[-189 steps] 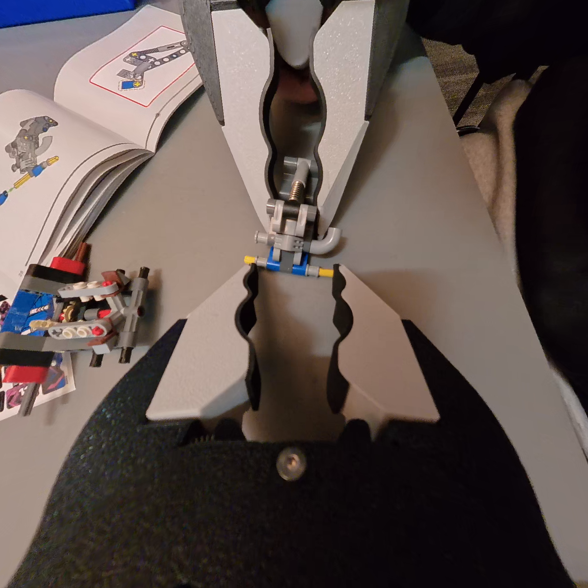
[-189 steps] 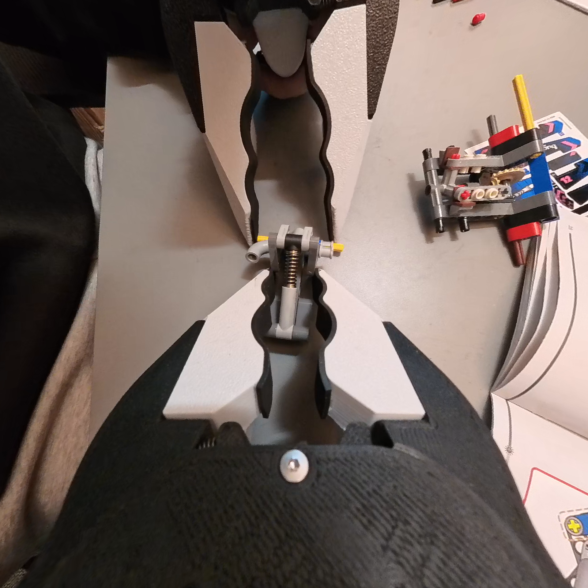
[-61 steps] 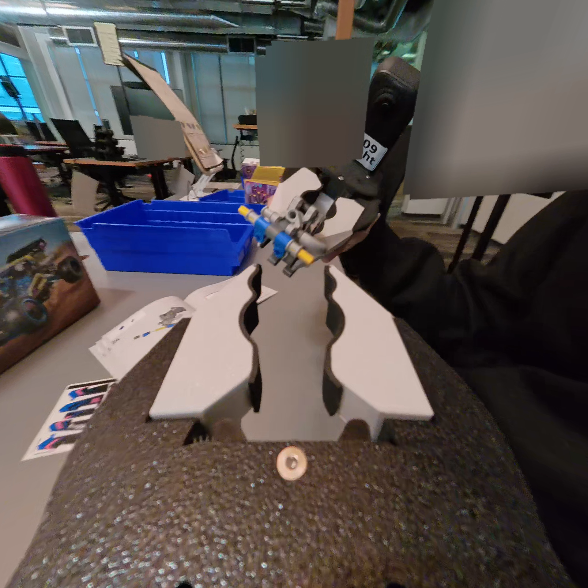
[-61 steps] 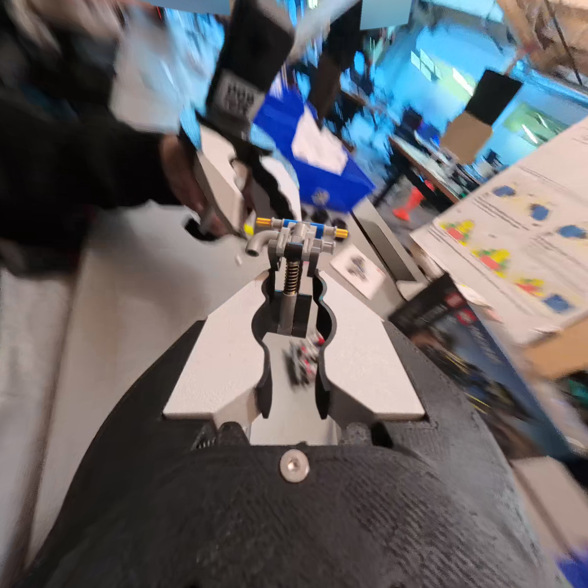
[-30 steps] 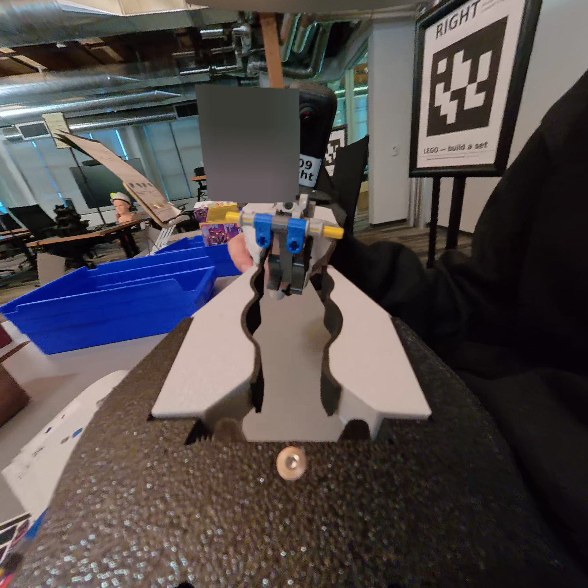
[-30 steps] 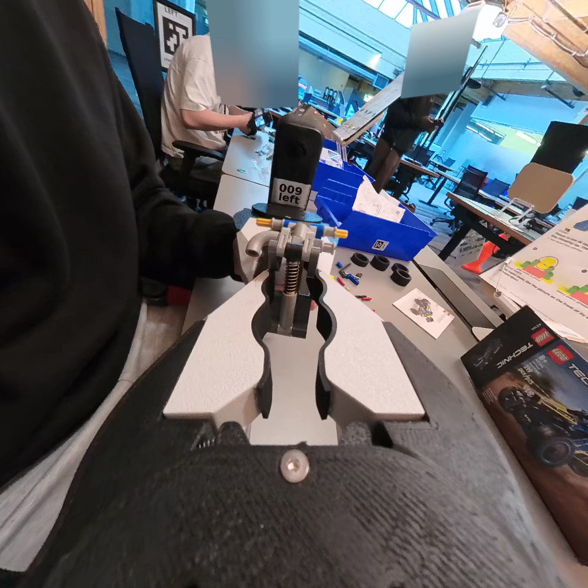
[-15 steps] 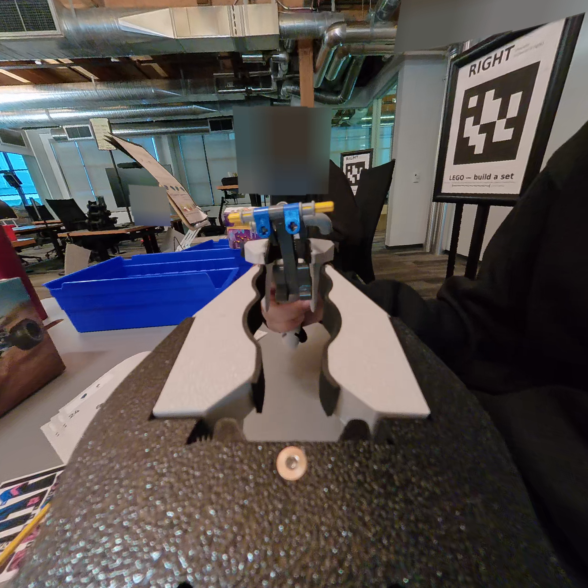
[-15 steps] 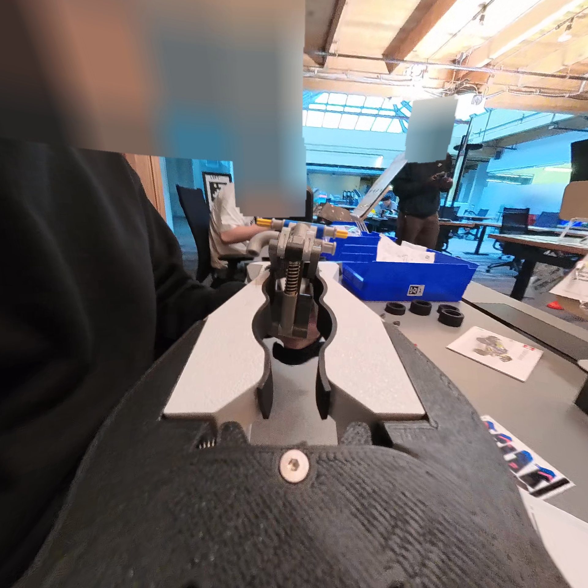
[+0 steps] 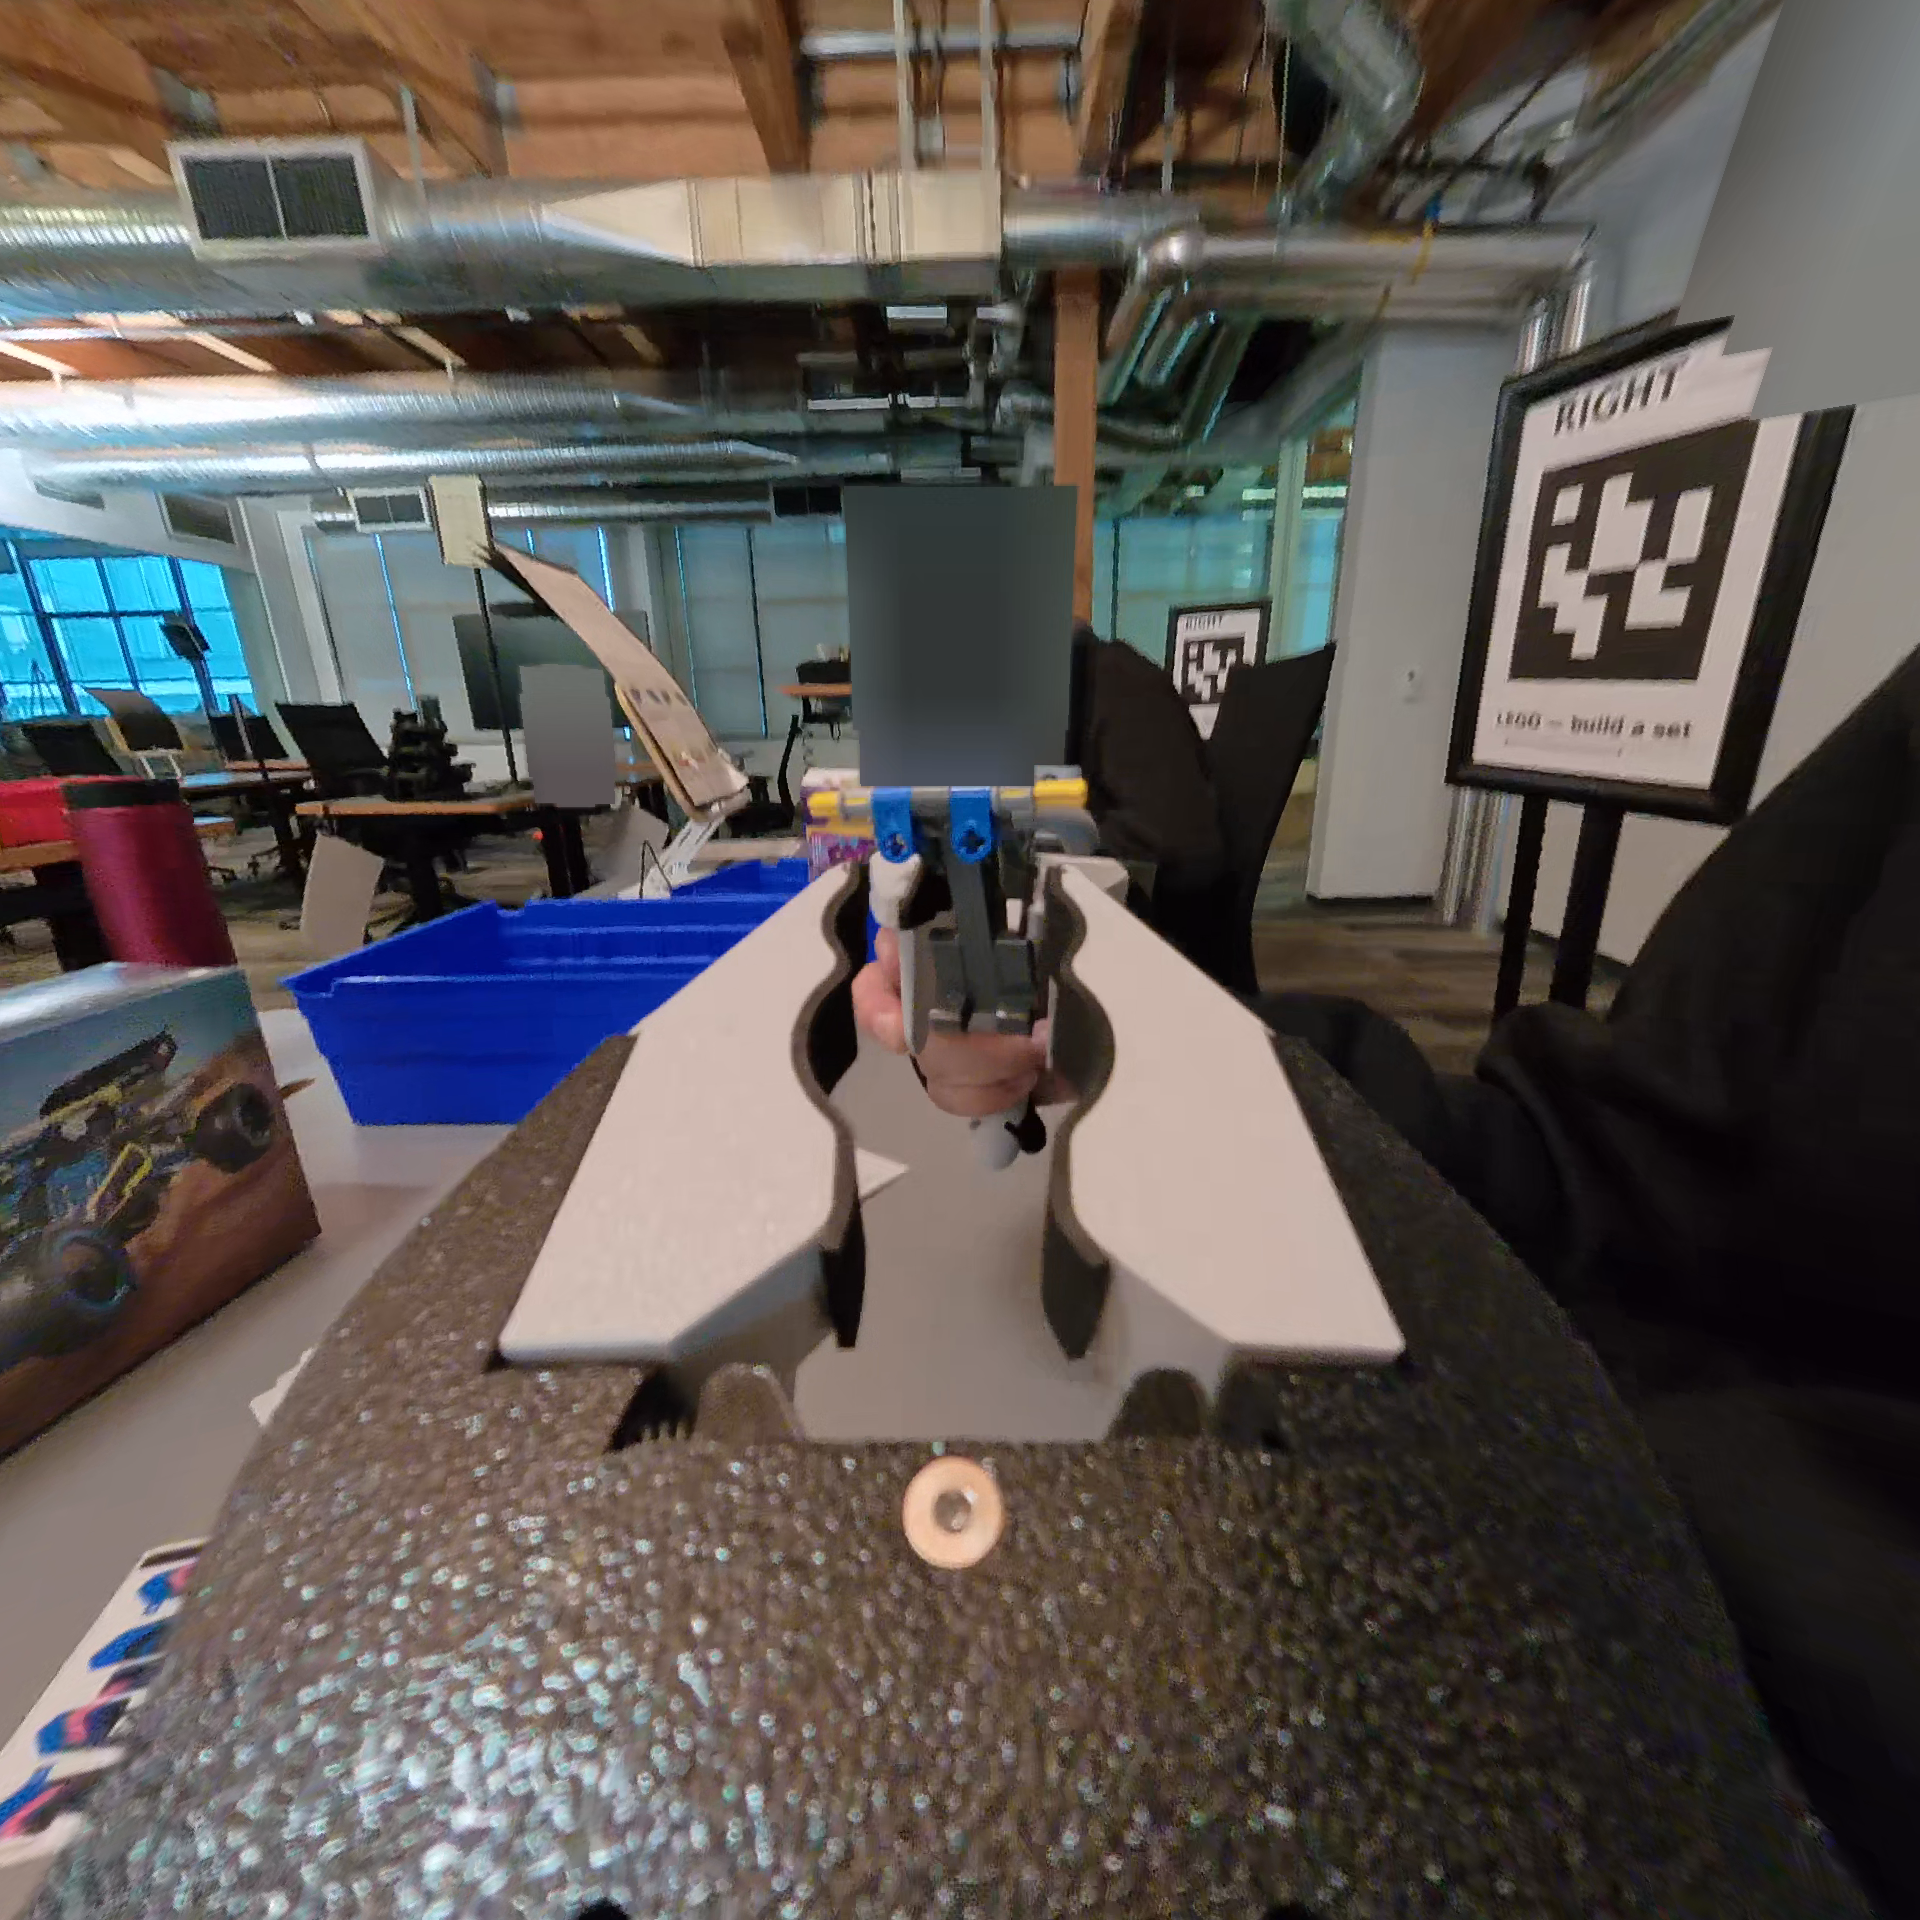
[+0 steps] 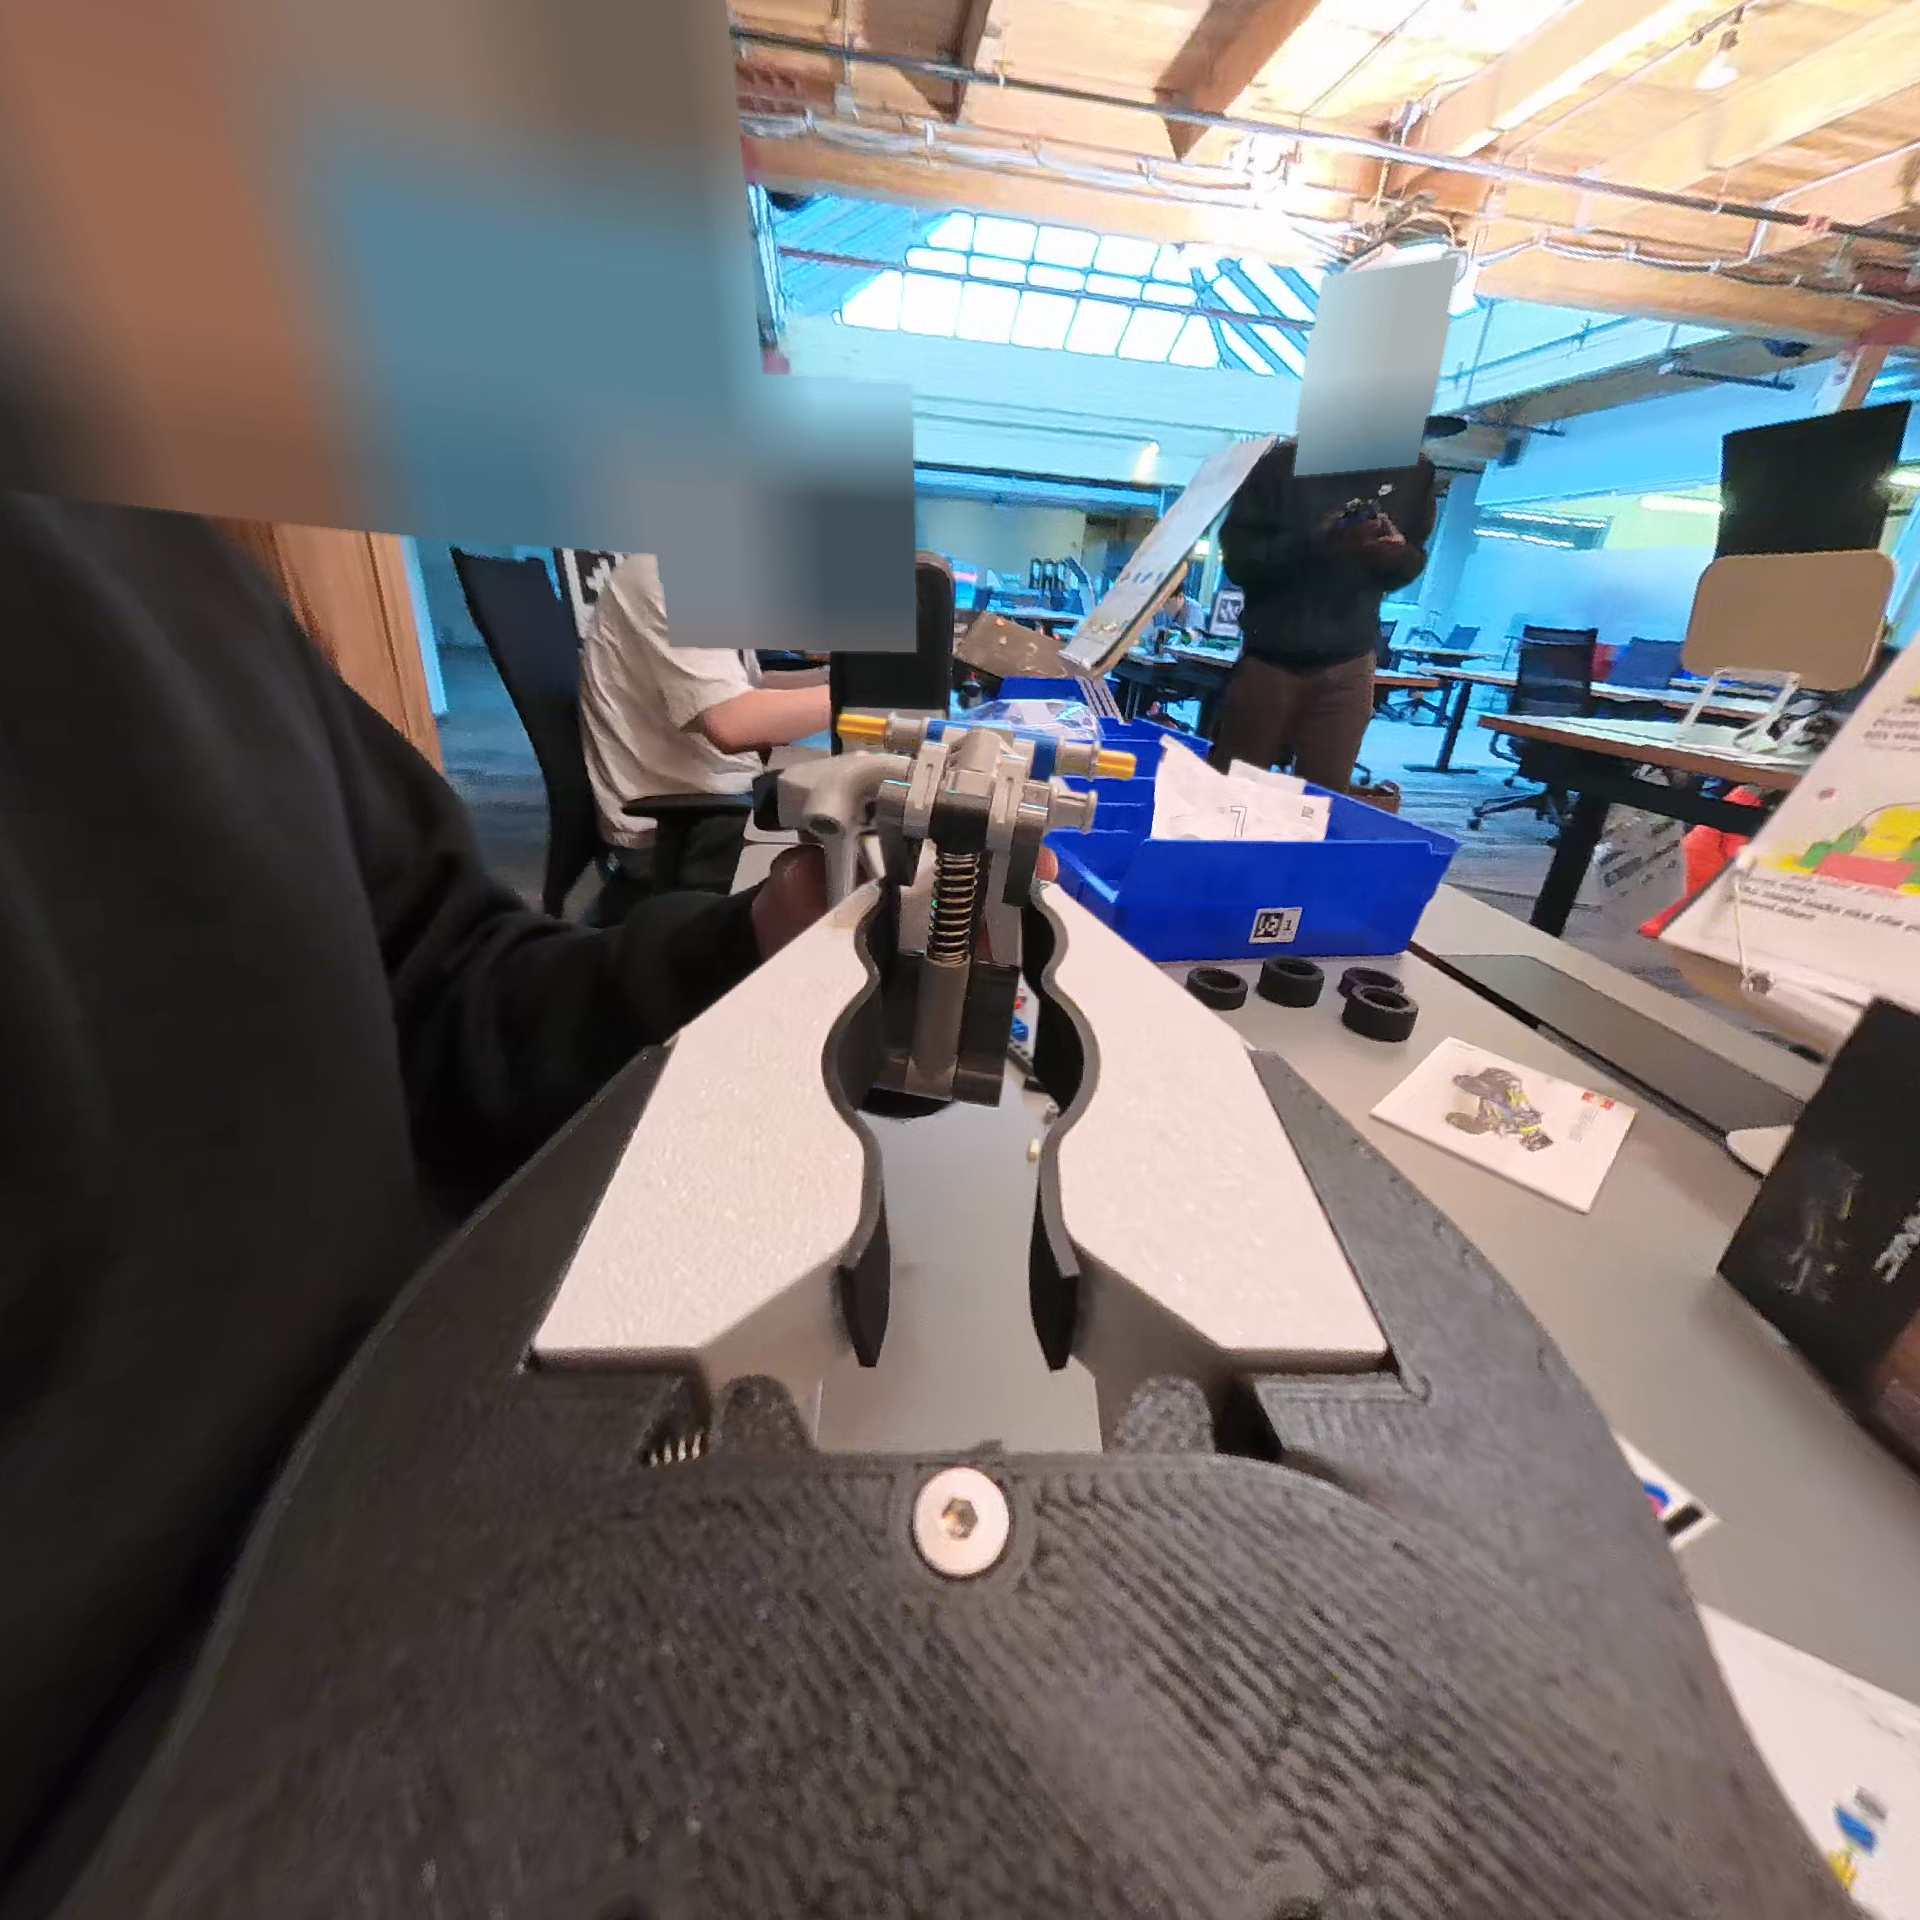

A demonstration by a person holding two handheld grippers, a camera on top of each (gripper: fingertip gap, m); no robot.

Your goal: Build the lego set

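Observation:
A small lego assembly (image 10: 951, 831), a grey shock absorber with a metal spring, blue connectors and a yellow-tipped cross axle, is held up in the air. My right gripper (image 10: 954, 904) is shut on its dark grey base. In the left wrist view the same assembly (image 9: 977, 935) faces me from the other side, with its base between my left gripper's (image 9: 951, 883) fingertips. The left jaws stand wide and do not visibly press on it. A hand (image 9: 977, 1070) shows behind the assembly.
A grey table (image 10: 1558, 1299) lies below with a blue bin (image 9: 540, 987), a lego box (image 9: 125, 1143), black tyres (image 10: 1288, 982), a leaflet (image 10: 1501, 1122) and a sticker sheet (image 9: 73, 1704). A black sleeve (image 9: 1714, 1091) is at the right. Other people are at far desks. Both grippers' tips are close together, under 4 cm apart.
Both grippers rose from the table and now point level at each other. In the last second the assembly slid from the left fingertips deeper between the left fingers. The right grip held.

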